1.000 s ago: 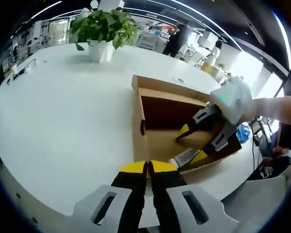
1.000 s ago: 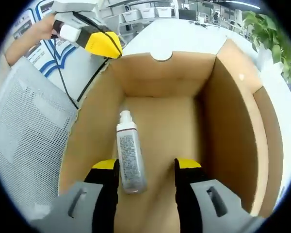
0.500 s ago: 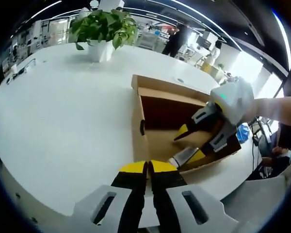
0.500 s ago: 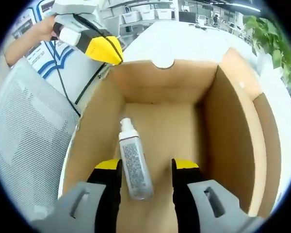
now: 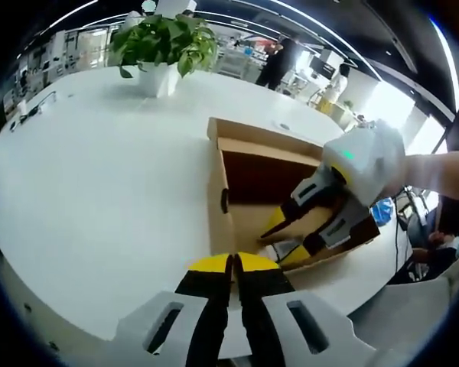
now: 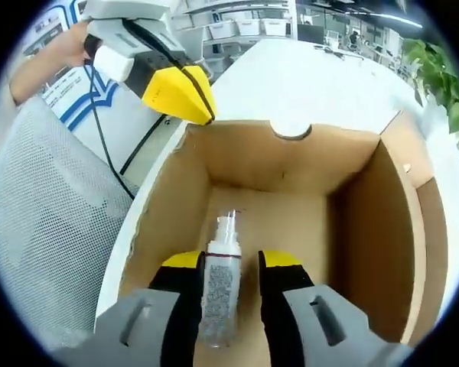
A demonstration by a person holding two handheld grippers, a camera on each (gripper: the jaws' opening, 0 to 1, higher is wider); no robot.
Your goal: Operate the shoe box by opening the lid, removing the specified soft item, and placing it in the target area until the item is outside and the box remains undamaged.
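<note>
Brown cardboard makes up the open shoe box (image 6: 367,222), which sits near the table's (image 5: 99,191) edge closest to me; its lid (image 5: 249,131) stands folded back on the far side, toward the potted plant (image 5: 164,46) at the table's far edge. Lying lengthwise on the box floor is a clear spray bottle (image 6: 220,287) with a printed label, cap pointing toward the box's far wall; my right gripper (image 6: 228,264) reaches down into the box with its yellow-tipped fingers (image 6: 185,261) pressed on either side of the bottle, so I am grasping it. From the left gripper view, the right gripper (image 5: 291,241) dips over the box's (image 5: 222,222) near wall, with my hand behind it. My left gripper (image 5: 233,264) hangs over the table just outside the box's near corner; its two jaws are clenched tip to tip with nothing between them. In the right gripper view, that left gripper (image 6: 182,93) hovers beyond the box's far left corner; a grey mesh chair (image 6: 38,229) stands off the table's edge.
</note>
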